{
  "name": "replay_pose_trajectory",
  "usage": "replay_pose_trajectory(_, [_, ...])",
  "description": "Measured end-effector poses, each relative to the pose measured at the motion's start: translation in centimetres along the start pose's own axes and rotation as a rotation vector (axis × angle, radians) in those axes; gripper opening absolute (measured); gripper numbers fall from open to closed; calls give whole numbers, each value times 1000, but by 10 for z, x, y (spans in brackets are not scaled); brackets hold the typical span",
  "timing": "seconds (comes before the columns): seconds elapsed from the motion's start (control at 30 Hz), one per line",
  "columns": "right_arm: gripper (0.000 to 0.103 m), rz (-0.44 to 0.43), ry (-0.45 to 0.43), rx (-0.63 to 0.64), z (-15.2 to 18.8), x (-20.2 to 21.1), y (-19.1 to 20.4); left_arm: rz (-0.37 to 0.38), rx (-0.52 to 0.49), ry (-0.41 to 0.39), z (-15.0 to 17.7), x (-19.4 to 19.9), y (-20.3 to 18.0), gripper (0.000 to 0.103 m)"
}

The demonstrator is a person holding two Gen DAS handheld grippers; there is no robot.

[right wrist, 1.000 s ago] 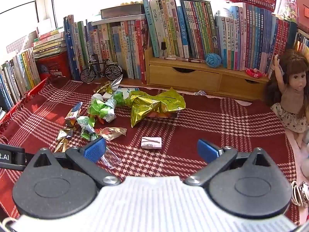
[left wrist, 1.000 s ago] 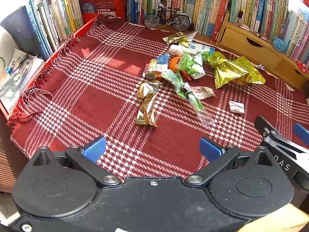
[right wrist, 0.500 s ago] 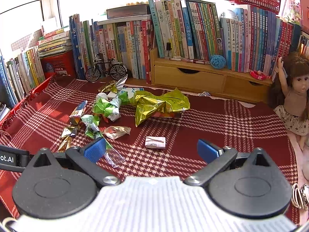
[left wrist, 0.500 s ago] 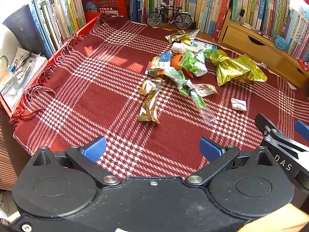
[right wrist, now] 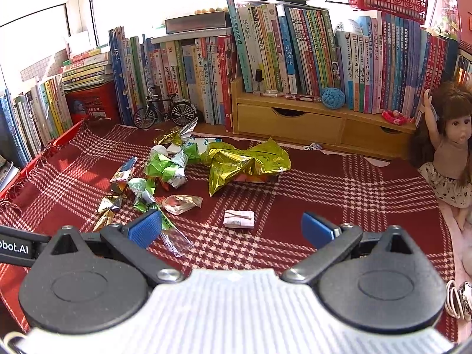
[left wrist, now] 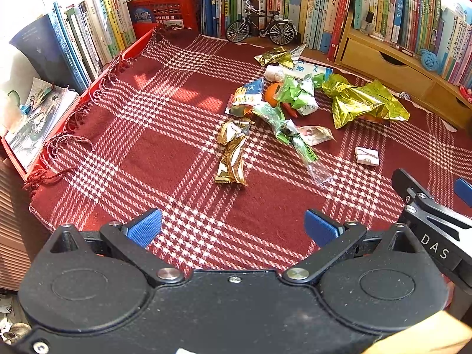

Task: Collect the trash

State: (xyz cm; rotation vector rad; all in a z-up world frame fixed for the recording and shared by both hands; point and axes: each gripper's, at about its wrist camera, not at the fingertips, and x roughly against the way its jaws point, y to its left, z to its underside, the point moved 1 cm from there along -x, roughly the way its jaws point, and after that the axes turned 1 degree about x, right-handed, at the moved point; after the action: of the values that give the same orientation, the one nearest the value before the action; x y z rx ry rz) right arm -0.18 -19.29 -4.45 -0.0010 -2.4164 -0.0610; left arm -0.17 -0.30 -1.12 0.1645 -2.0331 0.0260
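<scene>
Both grippers just hang over the red plaid cloth (left wrist: 165, 159), nothing in either one. The left gripper (left wrist: 233, 227) has its blue fingers spread wide, same deal with the right gripper (right wrist: 231, 225). The trash sits in a loose scatter mid-cloth, well ahead of both: a gold wrapper (left wrist: 231, 160) nearest the left gripper, a crumpled green wrapper (left wrist: 298, 94) beside a big gold foil bag (left wrist: 362, 103), and a small white folded packet (right wrist: 239, 219) lying just ahead of the right gripper. A toy bicycle (right wrist: 165, 111) is parked by the books.
</scene>
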Motion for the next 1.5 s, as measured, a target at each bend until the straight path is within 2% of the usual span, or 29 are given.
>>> replay_pose_trajectory(0.73, [103,1,-7,31,-1,4,2,10,9,5,11,4,2,103])
replay_pose_trajectory(1.0, [103,-2,0,58,-20,-10,-4,21,9,-52,-4,-4,1,102])
replay_pose_trajectory(1.2, [103,2,50,34,-48,-50,-20,76,52,-49,-37,-33,7,95])
replay_pose_trajectory(1.27, [103,2,70,24,-55,-68,-24,107,69,-31,-45,-45,7,90])
replay_pose_trajectory(1.3, [103,2,79,21,-57,-77,-25,123,76,-21,-48,-53,6,83])
replay_pose_trajectory(1.4, [103,15,114,24,-56,-106,-27,137,68,-7,-52,-74,-1,75])
replay_pose_trajectory(1.5, [103,7,191,13,-44,-135,-33,120,55,0,-52,-97,-6,68])
